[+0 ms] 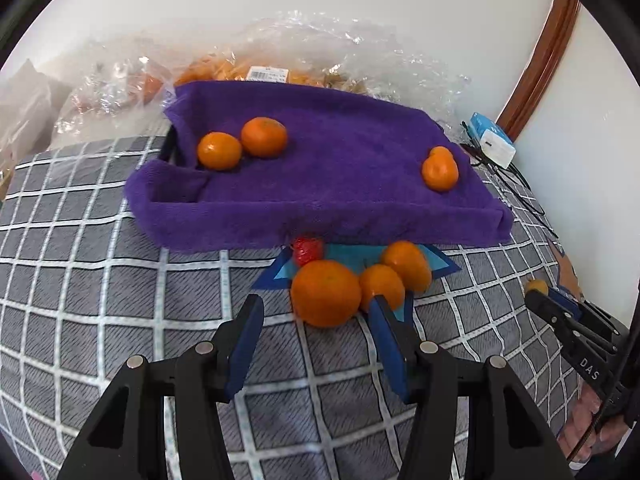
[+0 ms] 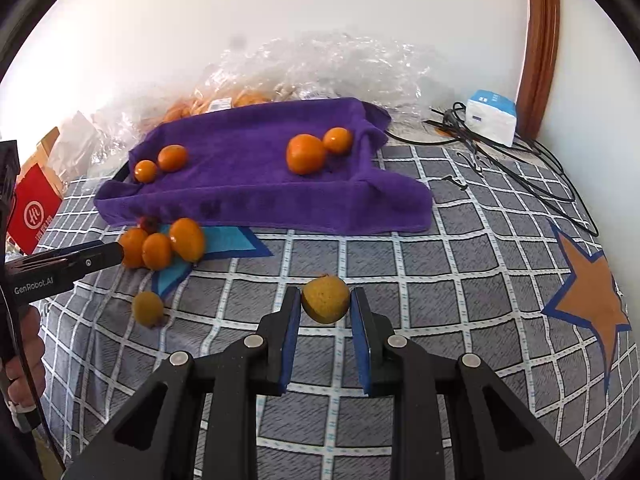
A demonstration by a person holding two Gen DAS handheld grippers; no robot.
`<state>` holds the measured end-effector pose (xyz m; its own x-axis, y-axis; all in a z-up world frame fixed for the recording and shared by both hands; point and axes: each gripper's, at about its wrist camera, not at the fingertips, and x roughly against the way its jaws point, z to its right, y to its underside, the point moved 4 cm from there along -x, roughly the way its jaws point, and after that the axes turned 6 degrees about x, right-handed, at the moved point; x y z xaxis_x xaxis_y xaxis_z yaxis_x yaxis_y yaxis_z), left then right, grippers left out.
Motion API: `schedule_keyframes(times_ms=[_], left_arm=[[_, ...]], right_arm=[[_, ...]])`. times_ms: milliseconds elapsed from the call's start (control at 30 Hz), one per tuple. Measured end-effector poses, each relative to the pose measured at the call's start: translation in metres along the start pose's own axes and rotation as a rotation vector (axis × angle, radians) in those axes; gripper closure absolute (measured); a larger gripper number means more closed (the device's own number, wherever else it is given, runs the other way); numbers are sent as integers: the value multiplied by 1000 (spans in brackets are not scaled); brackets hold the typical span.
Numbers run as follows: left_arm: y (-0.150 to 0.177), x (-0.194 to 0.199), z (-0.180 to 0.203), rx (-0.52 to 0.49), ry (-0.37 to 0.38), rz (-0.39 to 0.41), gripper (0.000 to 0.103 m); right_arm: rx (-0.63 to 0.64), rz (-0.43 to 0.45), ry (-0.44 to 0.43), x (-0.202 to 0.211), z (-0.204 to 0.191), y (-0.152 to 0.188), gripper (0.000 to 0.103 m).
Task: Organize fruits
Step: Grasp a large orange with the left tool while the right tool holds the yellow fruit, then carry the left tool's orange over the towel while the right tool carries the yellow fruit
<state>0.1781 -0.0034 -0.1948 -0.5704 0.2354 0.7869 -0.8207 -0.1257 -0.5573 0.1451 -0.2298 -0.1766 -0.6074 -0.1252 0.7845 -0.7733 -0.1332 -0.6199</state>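
Observation:
My right gripper (image 2: 326, 300) is shut on a small yellow-brown fruit (image 2: 325, 298), lifted off the checked bedspread (image 2: 460, 280). In the left wrist view it shows at far right (image 1: 534, 296). My left gripper (image 1: 317, 302) is open. A big orange (image 1: 326, 294) lies just past its fingertips, with a gap on the left side. That orange is bunched with two others (image 1: 408, 264) and a strawberry (image 1: 308, 250) on a blue star (image 1: 280, 268). The purple towel tray (image 2: 260, 204) holds several oranges (image 2: 305, 154). A second yellow-brown fruit (image 2: 148, 308) lies on the bed.
Clear plastic bags (image 2: 320, 64) of fruit lie behind the tray by the wall. A white-blue box (image 2: 492, 116) and black cables (image 2: 532, 168) are at back right. A red box (image 2: 34, 212) stands at left. An orange star (image 2: 592, 300) marks the bedspread at right.

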Motion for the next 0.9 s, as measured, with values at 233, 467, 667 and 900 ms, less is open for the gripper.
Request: schedule_keyframes(times_ms=[233, 467, 667, 900], left_arm=[[0, -16, 2, 11, 13, -30, 59], [-3, -18, 2, 22, 36, -22, 65], [-5, -3, -6, 40, 45, -4, 65], [-6, 19, -21, 57, 24, 27, 65]], right_arm=[[-7, -9, -7, -8, 2, -5, 78], [5, -25, 3, -12, -2, -8, 78], [-11, -16, 2, -7, -6, -15, 78], [-19, 3, -12, 0, -15, -22, 78]])
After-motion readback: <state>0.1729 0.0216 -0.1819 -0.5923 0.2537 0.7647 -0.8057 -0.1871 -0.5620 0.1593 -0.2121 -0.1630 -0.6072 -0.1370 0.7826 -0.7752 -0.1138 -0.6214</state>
